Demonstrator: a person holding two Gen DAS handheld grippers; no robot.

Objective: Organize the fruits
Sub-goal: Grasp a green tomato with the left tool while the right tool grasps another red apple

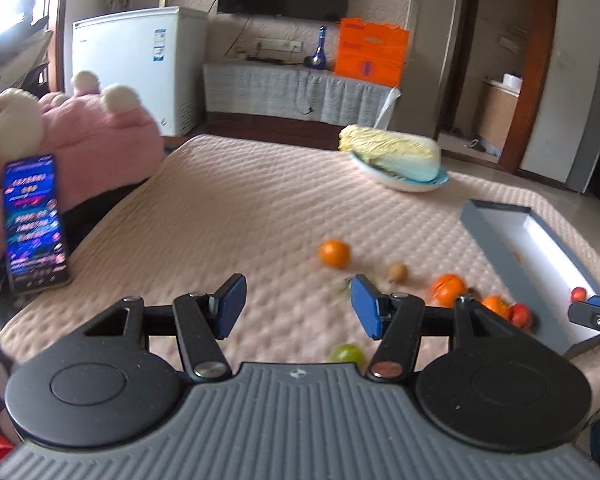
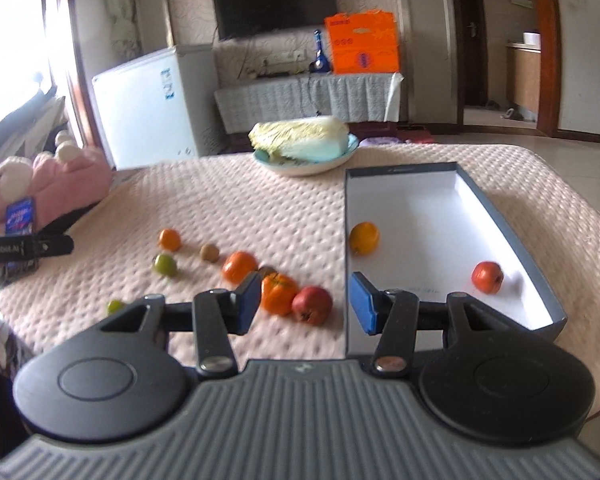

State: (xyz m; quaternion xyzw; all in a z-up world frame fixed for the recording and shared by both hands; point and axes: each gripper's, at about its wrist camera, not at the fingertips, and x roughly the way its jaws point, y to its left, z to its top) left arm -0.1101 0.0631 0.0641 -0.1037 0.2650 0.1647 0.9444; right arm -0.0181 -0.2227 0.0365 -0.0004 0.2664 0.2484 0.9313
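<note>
Right wrist view: the right gripper (image 2: 306, 304) hangs with jaws wide, empty, near the red fruit (image 2: 312, 305); centre it before closing. The left gripper (image 1: 298, 306) is likewise agape, empty.

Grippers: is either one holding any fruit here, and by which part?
Nothing is held. The left gripper and the right gripper are both open, with only the bedspread and loose fruit behind them.

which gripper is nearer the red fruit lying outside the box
Right. The right gripper has the red fruit just ahead between its jaws; the left gripper sits well off to its left.
</note>
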